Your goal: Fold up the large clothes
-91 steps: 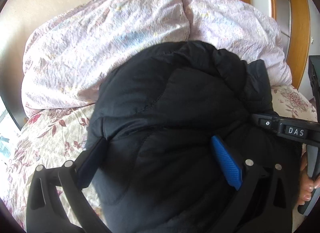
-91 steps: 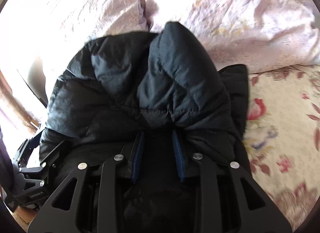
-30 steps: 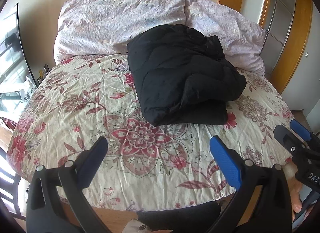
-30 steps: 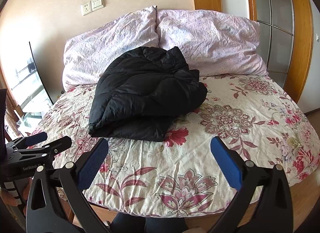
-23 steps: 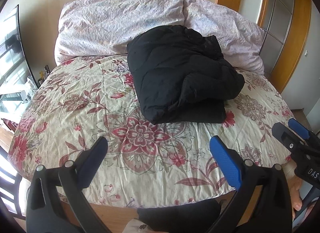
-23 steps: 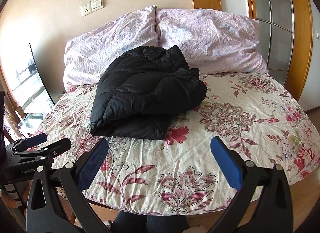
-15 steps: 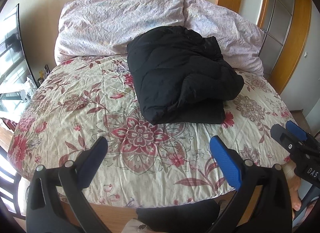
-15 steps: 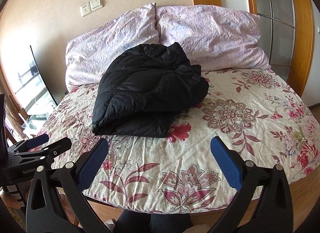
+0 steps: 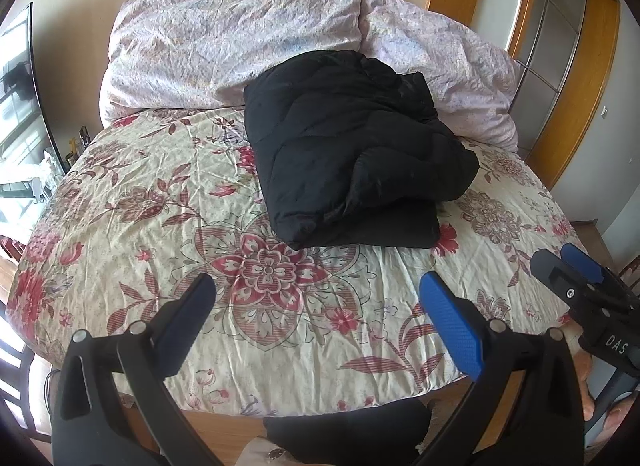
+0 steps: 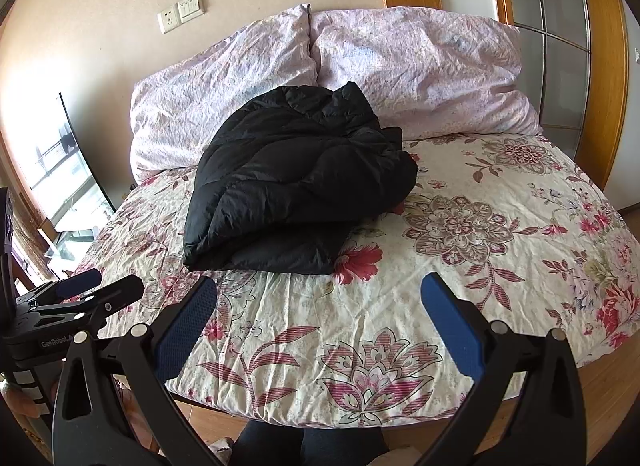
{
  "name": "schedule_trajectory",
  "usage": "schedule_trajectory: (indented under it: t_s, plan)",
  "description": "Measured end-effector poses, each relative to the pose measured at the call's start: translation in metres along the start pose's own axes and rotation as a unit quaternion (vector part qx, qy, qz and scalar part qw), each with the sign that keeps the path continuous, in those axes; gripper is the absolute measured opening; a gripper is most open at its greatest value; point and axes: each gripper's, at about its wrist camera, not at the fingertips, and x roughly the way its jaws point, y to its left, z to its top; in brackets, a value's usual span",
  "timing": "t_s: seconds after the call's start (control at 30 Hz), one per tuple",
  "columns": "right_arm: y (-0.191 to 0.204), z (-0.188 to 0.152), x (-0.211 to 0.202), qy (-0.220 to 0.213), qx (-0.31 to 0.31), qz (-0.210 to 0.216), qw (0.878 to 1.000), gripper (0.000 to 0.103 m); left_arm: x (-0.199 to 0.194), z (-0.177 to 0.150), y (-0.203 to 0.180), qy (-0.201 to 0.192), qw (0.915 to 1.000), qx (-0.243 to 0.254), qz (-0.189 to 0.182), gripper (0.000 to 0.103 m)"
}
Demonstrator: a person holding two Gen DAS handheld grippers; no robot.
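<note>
We count one black puffer jacket [image 9: 352, 145], folded in one bundle on one bed [image 9: 160, 225] with a floral sheet. Two pale pink pillows [image 10: 420, 73] at its head. Two grippers: left gripper [image 9: 320, 314], right gripper [image 10: 320, 310], each with two fingers spread apart. One wall socket plate [image 10: 180, 17].

left gripper [image 9: 316, 306]: off jacket [image 9: 352, 145], pulled back | right gripper [image 10: 318, 298]: released, fingers spread, pulled back
</note>
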Motion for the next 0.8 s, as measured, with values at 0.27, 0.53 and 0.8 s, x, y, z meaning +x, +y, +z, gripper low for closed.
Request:
schedule_trajectory:
  t_s: [0.27,0.53,0.8]
  plan:
    - [-0.0002,-0.0004,-0.0010,-0.003,0.002,-0.002,1.000,0.102,-0.0005,0.0001,0.0001,-0.001,1.0000,0.001,-0.004,0.101]
    - [-0.0009,0.0006,-0.0008,-0.001,0.001,-0.001,1.000,0.102,-0.0004,0.0005,0.0001,0.000,1.0000,0.003,-0.005,0.101]
    - [-0.0011,0.0005,0.0001,-0.001,0.000,0.001,1.000,0.102,0.0008,0.0002,0.0003,0.000,1.0000,0.002,-0.004,0.101]
